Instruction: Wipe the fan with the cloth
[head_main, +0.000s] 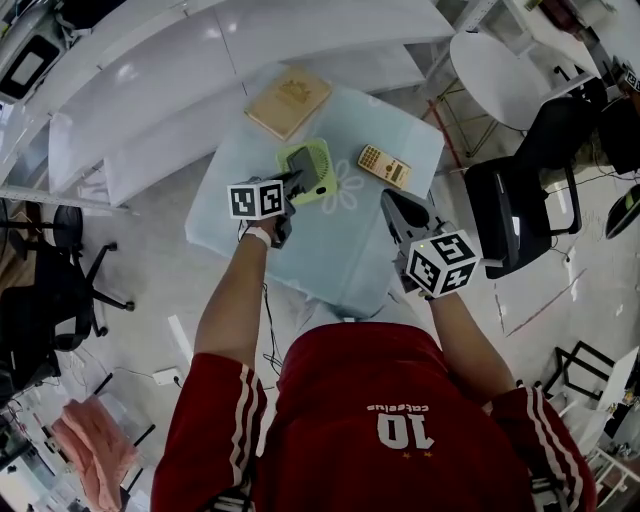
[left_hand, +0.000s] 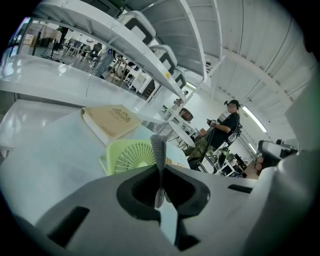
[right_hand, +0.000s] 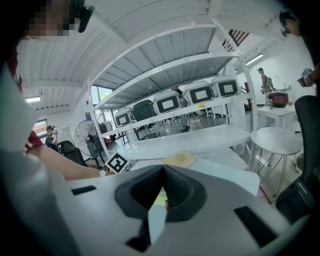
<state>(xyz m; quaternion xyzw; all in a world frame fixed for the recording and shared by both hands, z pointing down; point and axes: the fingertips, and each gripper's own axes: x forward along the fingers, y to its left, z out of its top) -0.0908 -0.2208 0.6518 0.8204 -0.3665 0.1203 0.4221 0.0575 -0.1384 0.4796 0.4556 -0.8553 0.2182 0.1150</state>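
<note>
A pale green fan (head_main: 307, 171) lies flat on the glass-topped table (head_main: 240, 200). My left gripper (head_main: 292, 181) is at the fan's near left edge, shut on a grey cloth (head_main: 314, 172) that rests over the fan. In the left gripper view the cloth (left_hand: 159, 153) stands pinched upright between the jaws of the left gripper (left_hand: 160, 186), with the fan's round grille (left_hand: 133, 156) just beyond. My right gripper (head_main: 393, 204) hovers to the right of the fan, shut with nothing in it. In its own view the right gripper (right_hand: 162, 176) shows its jaws closed together.
A tan book (head_main: 288, 101) lies at the table's far side and a yellow calculator (head_main: 385, 166) to the fan's right. White shelving (head_main: 150, 90) runs behind the table. A black chair (head_main: 525, 205) stands to the right, and another chair (head_main: 50, 280) to the left.
</note>
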